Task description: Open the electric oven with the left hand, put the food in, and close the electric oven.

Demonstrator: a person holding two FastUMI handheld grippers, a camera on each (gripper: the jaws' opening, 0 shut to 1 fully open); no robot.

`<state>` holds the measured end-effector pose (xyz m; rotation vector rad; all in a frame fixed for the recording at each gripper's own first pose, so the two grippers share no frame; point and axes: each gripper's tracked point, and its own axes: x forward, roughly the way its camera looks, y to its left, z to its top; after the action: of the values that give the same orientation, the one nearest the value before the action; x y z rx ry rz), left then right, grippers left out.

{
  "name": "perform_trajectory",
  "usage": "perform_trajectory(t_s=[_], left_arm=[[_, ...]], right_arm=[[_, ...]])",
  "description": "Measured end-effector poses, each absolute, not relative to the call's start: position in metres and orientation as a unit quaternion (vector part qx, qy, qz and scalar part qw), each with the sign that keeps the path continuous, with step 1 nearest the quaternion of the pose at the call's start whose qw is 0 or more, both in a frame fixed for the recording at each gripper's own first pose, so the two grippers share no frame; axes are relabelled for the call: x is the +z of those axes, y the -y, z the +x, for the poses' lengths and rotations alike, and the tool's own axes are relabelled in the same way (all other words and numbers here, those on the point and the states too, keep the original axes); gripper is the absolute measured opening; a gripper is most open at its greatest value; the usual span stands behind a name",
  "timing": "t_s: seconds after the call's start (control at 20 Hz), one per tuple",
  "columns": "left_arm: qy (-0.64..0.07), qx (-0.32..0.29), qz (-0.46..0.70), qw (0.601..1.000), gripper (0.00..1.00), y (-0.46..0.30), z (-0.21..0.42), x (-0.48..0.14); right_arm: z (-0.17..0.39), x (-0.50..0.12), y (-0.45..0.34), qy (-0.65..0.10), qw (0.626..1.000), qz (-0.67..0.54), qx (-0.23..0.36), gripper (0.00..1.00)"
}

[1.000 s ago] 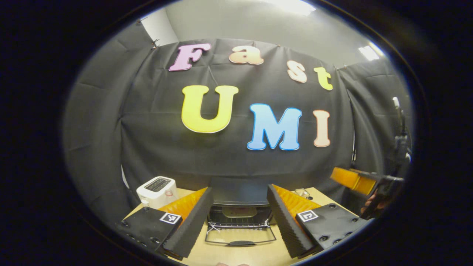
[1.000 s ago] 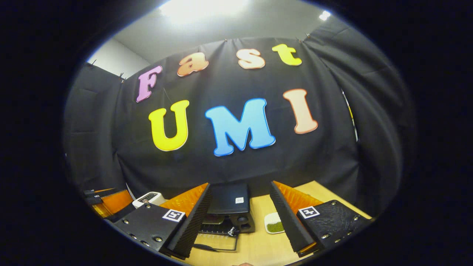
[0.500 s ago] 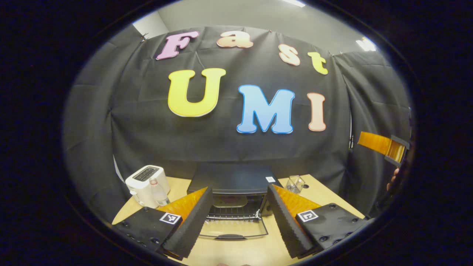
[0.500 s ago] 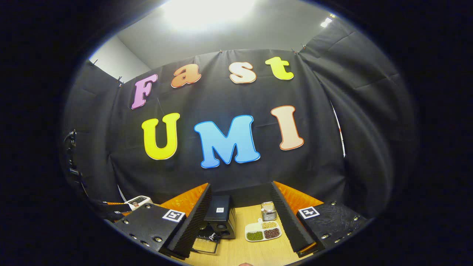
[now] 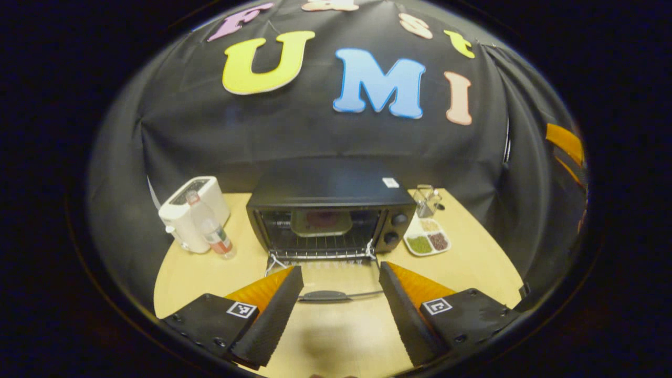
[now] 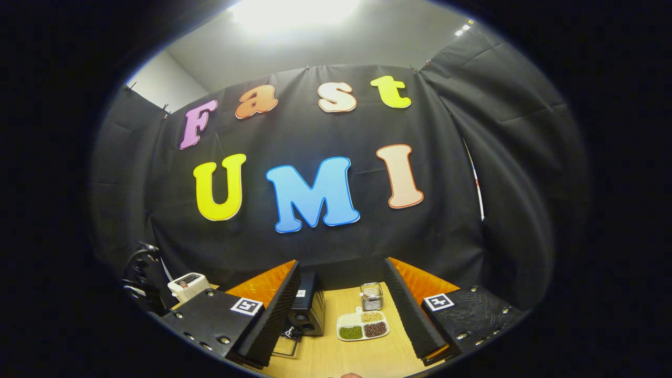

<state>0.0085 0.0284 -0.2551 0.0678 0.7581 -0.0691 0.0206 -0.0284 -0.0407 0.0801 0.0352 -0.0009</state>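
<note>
The black electric oven (image 5: 331, 184) stands mid-table with its glass door (image 5: 325, 275) folded down flat, handle (image 5: 323, 295) toward me. Inside, a pale plate (image 5: 321, 223) with something reddish on it rests on the rack. My left gripper (image 5: 341, 310) is open with nothing in it, held back from the door, the handle lying between its fingertips. My right gripper (image 6: 341, 315) is open too, high and off to the oven's right. In the right gripper view the oven (image 6: 307, 310) is partly hidden behind the left finger. The right gripper's orange finger (image 5: 564, 142) shows at the far right of the left gripper view.
A white toaster (image 5: 194, 210) and a plastic bottle (image 5: 210, 231) stand left of the oven. A divided dish of beans (image 5: 428, 241) and a small glass jar (image 5: 426, 199) sit on its right, also seen as the dish (image 6: 363, 326) and jar (image 6: 371, 296). Bare tabletop (image 5: 336, 341) lies in front.
The left gripper has drawn back from the oven and now looks down on it, so the whole oven and open door show. The right gripper drifted right, the bean dish now between its fingers.
</note>
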Motion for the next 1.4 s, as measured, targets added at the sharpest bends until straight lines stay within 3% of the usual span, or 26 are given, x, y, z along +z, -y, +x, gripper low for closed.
perform_trajectory(t_s=[0.35, 0.4, 0.5, 0.65, 0.7, 0.75, 0.8, 0.9, 1.4], left_arm=[[-0.474, -0.033, 0.049, 0.878, 0.99, -0.037, -0.008, -0.331], [-0.489, -0.031, 0.047, 0.87, 0.94, -0.038, -0.01, -0.341], [-0.518, -0.026, 0.039, 0.854, 1.0, -0.04, -0.014, -0.364], [-0.556, -0.018, 0.043, 0.83, 0.99, -0.047, -0.017, -0.394], [-0.567, -0.018, 0.045, 0.822, 0.94, -0.049, -0.017, -0.404], [-0.578, -0.015, 0.043, 0.815, 0.99, -0.052, -0.019, -0.409], [-0.584, -0.013, 0.04, 0.811, 0.94, -0.053, -0.017, -0.418], [-0.596, -0.009, 0.04, 0.802, 1.0, -0.056, -0.016, -0.43], [-0.612, -0.005, 0.049, 0.789, 0.99, -0.065, 0.002, -0.459]], right_arm=[[0.023, -0.059, 0.049, -0.044, 0.998, 0.035, -0.029, 0.96], [0.023, -0.061, 0.051, -0.048, 0.998, 0.036, -0.032, 0.96], [0.023, -0.065, 0.057, -0.054, 0.997, 0.036, -0.04, 0.96], [0.022, -0.069, 0.065, -0.059, 0.996, 0.036, -0.05, 0.96], [0.022, -0.072, 0.069, -0.061, 0.996, 0.036, -0.054, 0.96], [0.022, -0.073, 0.071, -0.063, 0.996, 0.036, -0.057, 0.96], [0.022, -0.074, 0.073, -0.065, 0.995, 0.036, -0.06, 0.96], [0.024, -0.075, 0.077, -0.068, 0.995, 0.036, -0.067, 0.96], [0.027, -0.077, 0.071, -0.077, 0.994, 0.026, -0.07, 0.96]])
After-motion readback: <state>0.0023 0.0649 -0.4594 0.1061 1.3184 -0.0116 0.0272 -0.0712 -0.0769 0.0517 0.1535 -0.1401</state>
